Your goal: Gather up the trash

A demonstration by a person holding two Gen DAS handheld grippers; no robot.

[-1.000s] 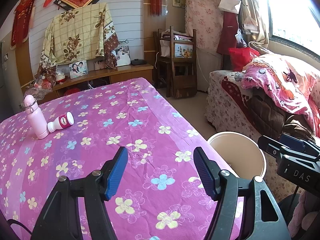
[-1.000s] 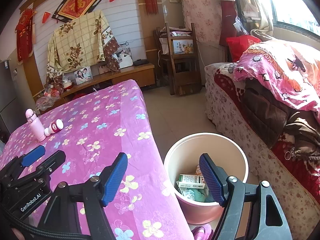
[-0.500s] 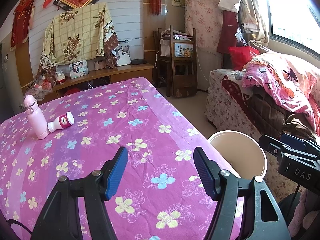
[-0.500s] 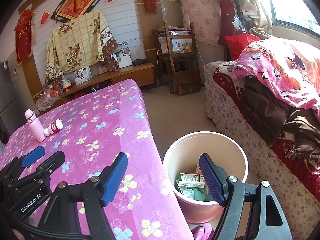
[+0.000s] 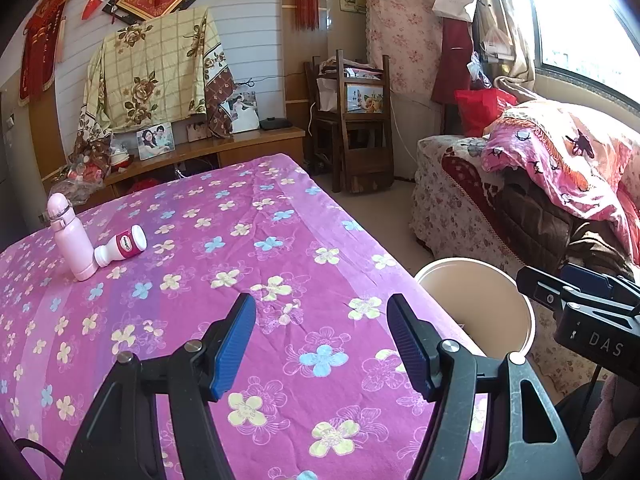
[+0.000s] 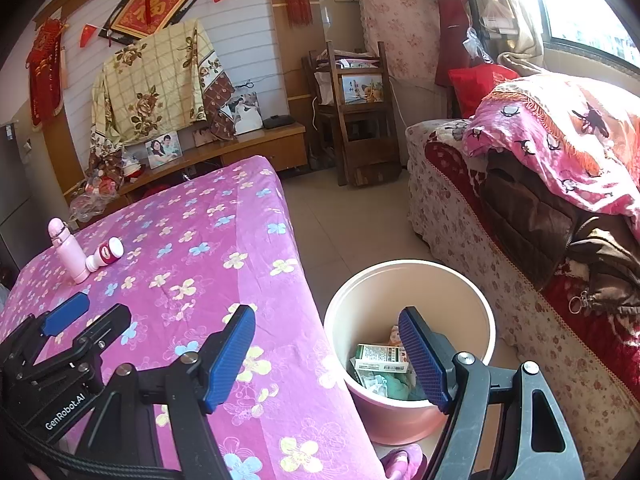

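A pink bin (image 6: 412, 280) stands on the floor by the table's right edge, holding a small box (image 6: 382, 358) and crumpled trash; its rim shows in the left wrist view (image 5: 476, 264). A small white and magenta bottle (image 5: 122, 246) lies on the purple floral tablecloth (image 5: 248, 248) at the far left, also in the right wrist view (image 6: 105, 254). My left gripper (image 5: 322, 346) is open and empty above the table's near part. My right gripper (image 6: 328, 356) is open and empty over the table edge and bin.
A pink flask (image 5: 70, 236) stands upright beside the lying bottle. A sofa with blankets (image 6: 540, 184) lies right of the bin. A wooden chair (image 5: 356, 128) and a low cabinet (image 5: 224, 152) stand at the back. Tiled floor (image 6: 340, 220) runs between table and sofa.
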